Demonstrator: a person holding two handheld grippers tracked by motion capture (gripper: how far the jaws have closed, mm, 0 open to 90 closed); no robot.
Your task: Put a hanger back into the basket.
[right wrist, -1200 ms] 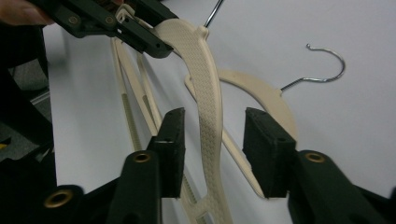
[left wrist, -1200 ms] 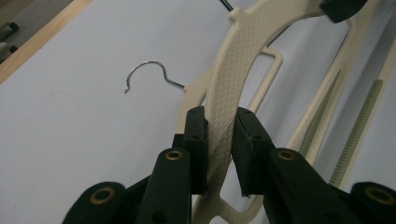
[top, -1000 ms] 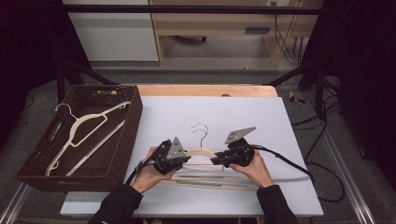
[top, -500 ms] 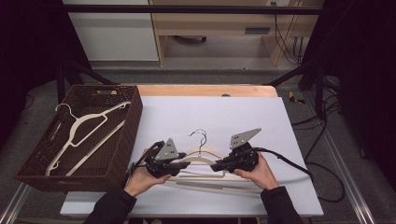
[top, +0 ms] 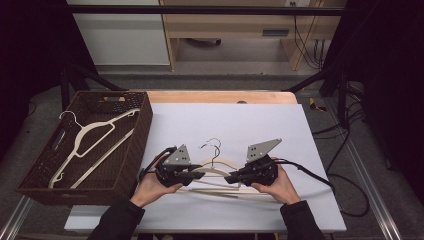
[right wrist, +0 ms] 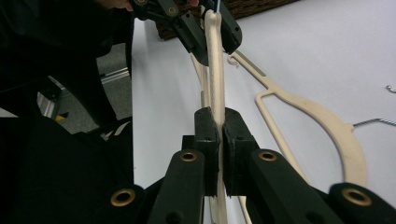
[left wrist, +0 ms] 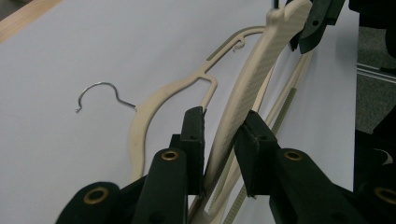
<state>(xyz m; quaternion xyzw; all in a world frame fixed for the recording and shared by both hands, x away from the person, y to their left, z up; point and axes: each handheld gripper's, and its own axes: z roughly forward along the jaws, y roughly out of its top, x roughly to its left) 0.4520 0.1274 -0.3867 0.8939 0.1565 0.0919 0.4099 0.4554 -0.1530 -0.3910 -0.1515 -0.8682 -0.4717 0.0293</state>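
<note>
Both grippers on one cream hanger near the table's front edge

The right gripper (right wrist: 219,149) has its jaws clamped flat on the upper cream hanger (right wrist: 215,60), the thin plastic pinched tight between the pads. The left gripper (left wrist: 223,149) has that hanger's other arm between its jaws; they have just been closing, and one pad lies against the plastic while the other looks to stand a sliver off it. In the high view the hanger (top: 216,165) spans the left gripper (top: 196,175) and the right gripper (top: 231,179), above the white sheet near the middle of the table's (top: 300,150) front edge. A second cream hanger (left wrist: 175,91) lies flat on the sheet just beneath. By the table's left edge stands a brown wicker basket (top: 145,130) with another hanger (top: 85,137) lying inside it.
</note>
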